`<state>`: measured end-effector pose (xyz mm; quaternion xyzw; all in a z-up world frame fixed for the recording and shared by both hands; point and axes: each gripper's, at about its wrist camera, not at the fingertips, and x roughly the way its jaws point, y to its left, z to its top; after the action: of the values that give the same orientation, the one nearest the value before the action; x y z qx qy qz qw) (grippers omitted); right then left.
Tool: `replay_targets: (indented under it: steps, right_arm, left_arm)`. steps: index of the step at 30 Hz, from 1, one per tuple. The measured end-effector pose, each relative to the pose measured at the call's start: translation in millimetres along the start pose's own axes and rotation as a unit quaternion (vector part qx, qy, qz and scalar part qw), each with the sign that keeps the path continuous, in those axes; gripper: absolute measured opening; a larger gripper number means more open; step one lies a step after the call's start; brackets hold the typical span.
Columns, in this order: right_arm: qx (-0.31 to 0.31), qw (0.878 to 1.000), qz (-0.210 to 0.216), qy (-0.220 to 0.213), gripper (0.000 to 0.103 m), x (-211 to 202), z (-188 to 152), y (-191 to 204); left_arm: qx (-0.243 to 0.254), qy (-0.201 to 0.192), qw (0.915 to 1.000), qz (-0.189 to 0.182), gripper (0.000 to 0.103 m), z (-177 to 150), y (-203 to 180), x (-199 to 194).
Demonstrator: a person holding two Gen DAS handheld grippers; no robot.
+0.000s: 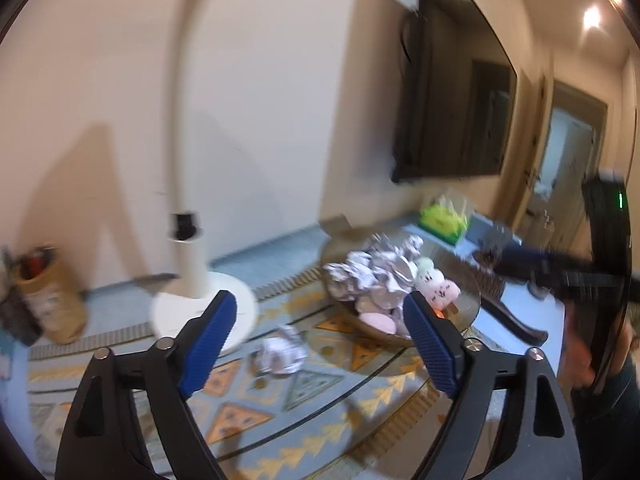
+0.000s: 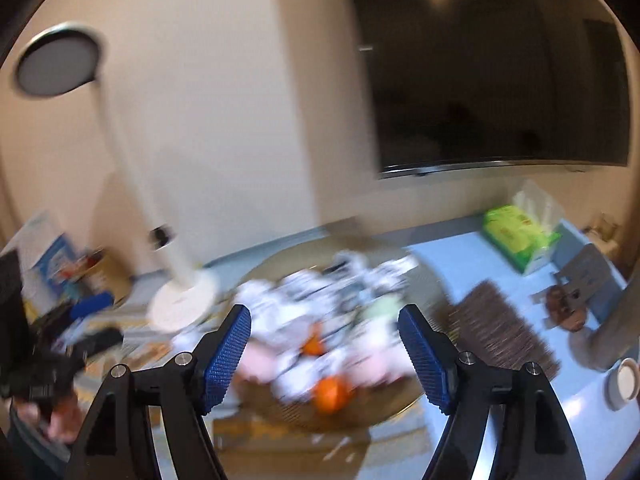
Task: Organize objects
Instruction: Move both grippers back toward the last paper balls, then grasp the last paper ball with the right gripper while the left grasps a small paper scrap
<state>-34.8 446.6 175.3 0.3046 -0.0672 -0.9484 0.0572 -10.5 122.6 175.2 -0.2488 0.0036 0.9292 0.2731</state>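
While both views are smeared by blur, the jaws read clearly. Left gripper (image 1: 316, 344): blue pads spread wide, nothing between them, above the glass table (image 1: 400, 396). One crumpled paper ball (image 1: 282, 354) lies alone on the glass, just beyond the pads. Past it, near the table's far edge, a woven basket (image 1: 384, 330) holds a heap of crumpled paper (image 1: 372, 276), pink and pale-green soft toys (image 1: 434, 286) and something orange. Right gripper (image 2: 324, 354): pads also well apart, empty, pointing down at the same basket (image 2: 280, 400); an orange (image 2: 330, 392) shows at its near side. Brown mat (image 2: 500, 332) lies right of the basket. Green tissue pack (image 2: 516, 234) sits toward the far right corner. White lamp base (image 1: 200, 316) stands at the far left edge. Dark screen (image 2: 492, 72) hangs on the wall behind.
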Motion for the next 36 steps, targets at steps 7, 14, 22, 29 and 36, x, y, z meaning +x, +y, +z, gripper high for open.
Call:
replay_targets:
  steps: [7, 14, 22, 29, 36]
  right_arm:
    - [-0.053, 0.993, 0.1, 0.014, 0.093, -16, -52, 86]
    - [-0.073, 0.99, 0.067, 0.1, 0.093, 58, -132, 136]
    - [-0.086, 0.989, 0.0, 0.119, 0.093, 89, -152, 132]
    - [-0.08, 0.988, 0.004, 0.134, 0.093, 95, -153, 127]
    - [-0.084, 0.984, -0.008, 0.156, 0.093, 104, -152, 132]
  left_arm:
    - [-0.032, 0.001, 0.9968, 0.073, 0.103, -43, 50, -43]
    - [-0.07, 0.073, 0.9887, 0.11, 0.101, -124, 81, 11]
    - [-0.087, 0.09, 0.9865, 0.106, 0.102, -137, 86, 14]
    - [-0.083, 0.1, 0.9849, 0.114, 0.102, -138, 84, 20]
    - [-0.103, 0.104, 0.9808, 0.129, 0.102, -139, 93, 18]
